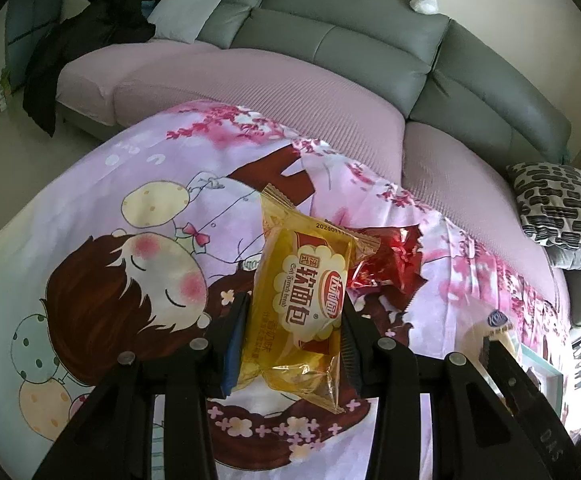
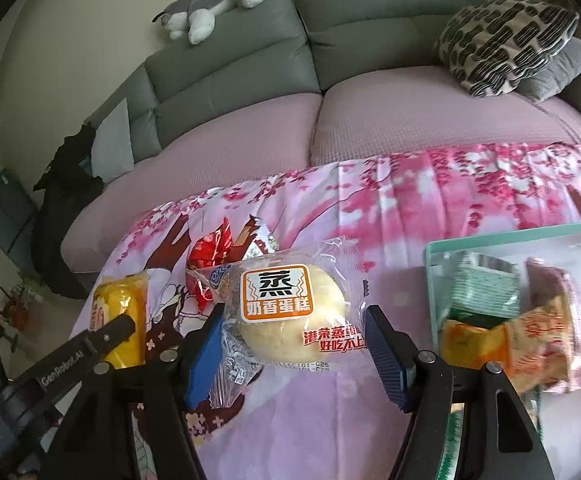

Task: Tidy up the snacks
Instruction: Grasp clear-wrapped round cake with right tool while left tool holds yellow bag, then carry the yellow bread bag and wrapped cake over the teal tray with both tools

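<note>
My left gripper (image 1: 294,336) is shut on a yellow soft-bread packet (image 1: 302,300), held over the pink cartoon cloth (image 1: 130,184); the packet also shows in the right wrist view (image 2: 120,316). A red foil snack (image 1: 386,264) lies just beyond it. My right gripper (image 2: 294,344) is shut on a clear-wrapped steamed cake (image 2: 290,312). Behind the cake lie a red snack (image 2: 210,256), an Oreo pack (image 2: 220,280) and a brown-edged packet (image 2: 256,240). A glass-sided box (image 2: 490,236) at the right holds several snack packets.
A grey sofa with pink seat covers (image 1: 250,72) stands behind the table. A patterned cushion (image 2: 506,40), a plush dog (image 2: 214,4) and dark clothes (image 1: 90,52) lie on it. The left gripper's arm (image 2: 70,356) shows at the left of the right wrist view.
</note>
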{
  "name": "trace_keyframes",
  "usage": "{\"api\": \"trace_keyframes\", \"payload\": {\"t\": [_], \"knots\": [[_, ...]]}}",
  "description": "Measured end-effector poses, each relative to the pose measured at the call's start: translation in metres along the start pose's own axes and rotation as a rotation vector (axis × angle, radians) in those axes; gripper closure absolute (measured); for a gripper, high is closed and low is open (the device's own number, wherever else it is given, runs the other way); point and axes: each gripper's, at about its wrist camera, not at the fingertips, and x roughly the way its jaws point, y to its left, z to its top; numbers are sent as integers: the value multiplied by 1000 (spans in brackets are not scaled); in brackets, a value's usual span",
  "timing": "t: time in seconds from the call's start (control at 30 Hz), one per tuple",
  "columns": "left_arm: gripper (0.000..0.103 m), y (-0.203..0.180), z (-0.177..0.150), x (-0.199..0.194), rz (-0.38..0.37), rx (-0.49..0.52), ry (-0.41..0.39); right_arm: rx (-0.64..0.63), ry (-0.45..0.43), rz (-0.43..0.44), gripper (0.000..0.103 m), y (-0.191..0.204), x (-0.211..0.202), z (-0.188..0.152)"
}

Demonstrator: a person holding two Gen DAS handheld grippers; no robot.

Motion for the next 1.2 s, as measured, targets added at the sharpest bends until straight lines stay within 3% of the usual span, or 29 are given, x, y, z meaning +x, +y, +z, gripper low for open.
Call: {"api": "trace_keyframes", "payload": {"t": [0.5, 0.87, 1.2], "knots": [[60, -51, -7, -19, -69, 112, -34, 99, -88, -106, 33, -52, -59, 0], [60, -95, -18, -36, -131, 201, -52, 269, -142, -211, 33, -126, -93, 3], [60, -154, -47, -40, -231, 319, -10, 407, -174, -323, 33, -189, -121, -4]]}}
